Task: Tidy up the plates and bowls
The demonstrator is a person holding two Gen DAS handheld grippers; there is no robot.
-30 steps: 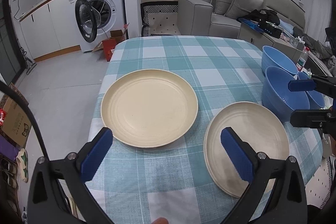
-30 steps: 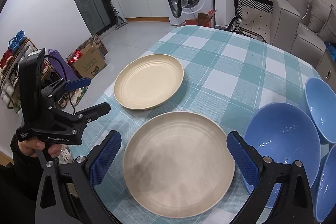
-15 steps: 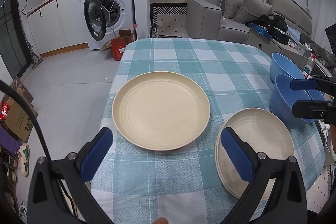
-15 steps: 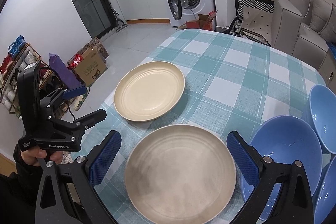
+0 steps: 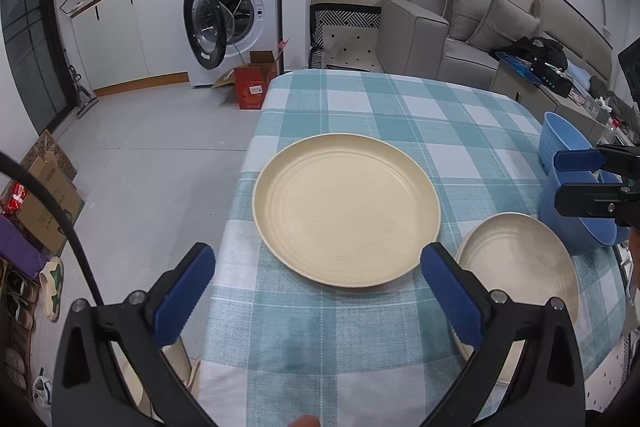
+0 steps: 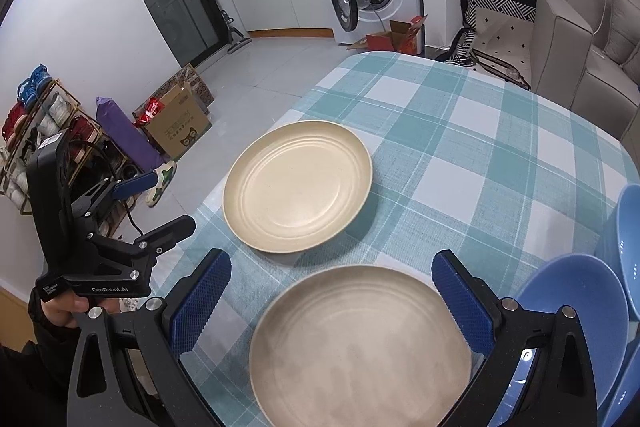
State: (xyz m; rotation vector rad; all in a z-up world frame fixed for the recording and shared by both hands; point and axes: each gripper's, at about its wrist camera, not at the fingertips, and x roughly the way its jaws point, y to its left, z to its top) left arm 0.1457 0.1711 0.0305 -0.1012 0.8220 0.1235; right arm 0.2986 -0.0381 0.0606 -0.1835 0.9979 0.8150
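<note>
Two cream plates lie on the checked tablecloth: a far plate (image 5: 346, 209) (image 6: 298, 185) near the table's left edge and a near plate (image 5: 520, 275) (image 6: 360, 343) beside it. Blue bowls (image 5: 576, 211) (image 6: 576, 307) stand at the right. My left gripper (image 5: 316, 291) is open and empty, just short of the far plate; it also shows in the right wrist view (image 6: 156, 203). My right gripper (image 6: 332, 303) is open and empty, its jaws either side of the near plate; it also shows in the left wrist view (image 5: 580, 179) by the bowls.
The table (image 5: 384, 107) has its left edge close to the far plate. A washing machine (image 5: 228, 15) with its door open, a red box (image 5: 252, 87) and a grey sofa (image 5: 472, 39) stand beyond. A shoe rack and cartons (image 6: 176, 119) are on the floor at left.
Both grippers have drawn back toward me and to the left; the plates sit further right and lower in the views. The plates and bowls have not moved. Both grippers stay open.
</note>
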